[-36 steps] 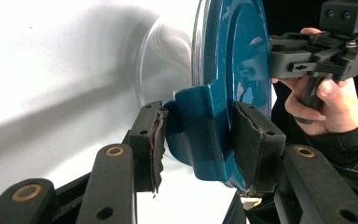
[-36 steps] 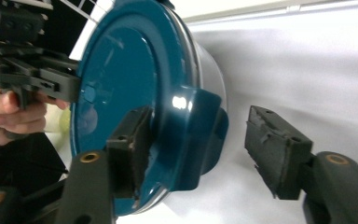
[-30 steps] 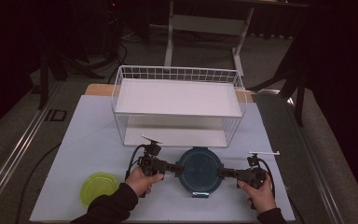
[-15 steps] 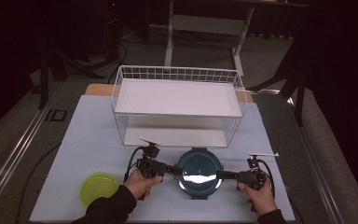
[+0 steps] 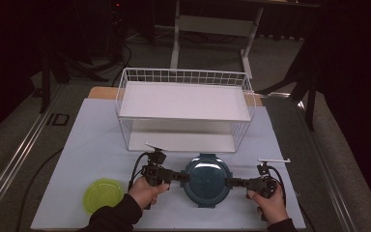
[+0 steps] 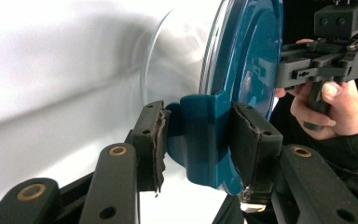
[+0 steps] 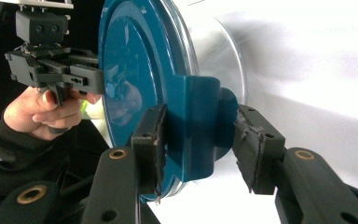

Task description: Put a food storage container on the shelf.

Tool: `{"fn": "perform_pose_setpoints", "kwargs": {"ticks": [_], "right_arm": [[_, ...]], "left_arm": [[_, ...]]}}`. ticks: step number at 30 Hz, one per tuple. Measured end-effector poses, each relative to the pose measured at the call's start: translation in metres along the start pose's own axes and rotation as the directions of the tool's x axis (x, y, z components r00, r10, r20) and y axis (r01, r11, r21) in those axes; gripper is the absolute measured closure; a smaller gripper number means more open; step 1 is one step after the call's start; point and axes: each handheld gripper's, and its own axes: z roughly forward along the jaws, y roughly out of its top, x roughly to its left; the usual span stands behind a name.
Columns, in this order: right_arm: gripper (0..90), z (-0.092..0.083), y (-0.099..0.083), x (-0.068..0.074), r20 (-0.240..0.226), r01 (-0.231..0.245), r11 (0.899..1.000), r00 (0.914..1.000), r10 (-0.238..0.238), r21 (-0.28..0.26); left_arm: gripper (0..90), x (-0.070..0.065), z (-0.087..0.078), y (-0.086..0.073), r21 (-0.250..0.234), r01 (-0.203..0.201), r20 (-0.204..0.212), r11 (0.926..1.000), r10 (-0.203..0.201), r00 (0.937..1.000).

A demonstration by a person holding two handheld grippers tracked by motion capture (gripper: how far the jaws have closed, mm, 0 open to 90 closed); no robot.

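A round clear container with a dark teal lid [image 5: 206, 179] stands at the front of the white mat. Its left latch tab [image 6: 198, 135] lies between the pads of my left gripper [image 5: 184, 177], which is shut on it from the left. My right gripper [image 5: 228, 182] comes in from the right, and its jaws have just been closing on the opposite latch tab [image 7: 196, 135]. One pad lies on the tab's top face and the other meets its rounded lower end. In the left gripper view the right gripper [image 6: 317, 65] shows beyond the lid.
A white wire basket rack [image 5: 183, 104] with a flat shelf stands just behind the container. A yellow-green lidded dish [image 5: 104, 195] sits at the mat's front left, beside my left hand. The mat's front edge is close under both hands.
Both hands stay at the container's sides. A bright reflection that lay on the lid half a second ago is gone.
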Motion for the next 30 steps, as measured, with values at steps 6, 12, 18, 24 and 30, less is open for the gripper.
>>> {"fn": "perform_pose_setpoints", "kwargs": {"ticks": [6, 12, 18, 24, 30], "right_arm": [[55.5, -0.005, 0.006, 0.014, 0.005, 0.03, 0.999, 0.9995, -0.03, -0.014], [55.7, -0.009, 0.012, 0.028, -0.002, 0.046, 0.999, 0.9989, -0.046, -0.023], [55.8, -0.013, 0.022, 0.044, -0.01, 0.072, 0.997, 0.9973, -0.072, -0.035], [55.9, -0.017, 0.031, 0.06, -0.018, 0.096, 0.994, 0.9951, -0.097, -0.056], [56.0, -0.022, 0.046, 0.08, -0.025, 0.126, 0.989, 0.9915, -0.128, -0.077]], "left_arm": [[57.0, -0.009, -0.011, 0.005, -0.017, -0.012, 0.003, 0.9998, 0.012, 0.9999], [57.2, -0.018, -0.025, 0.01, -0.048, -0.025, 0.003, 0.9986, 0.025, 0.9997], [57.2, -0.028, -0.041, 0.016, -0.073, -0.04, 0.0, 0.9965, 0.04, 0.9992], [57.3, -0.038, -0.057, 0.024, -0.097, -0.055, -0.001, 0.9937, 0.055, 0.9985], [57.3, -0.051, -0.077, 0.035, -0.143, -0.075, -0.004, 0.9868, 0.075, 0.9972]]}}
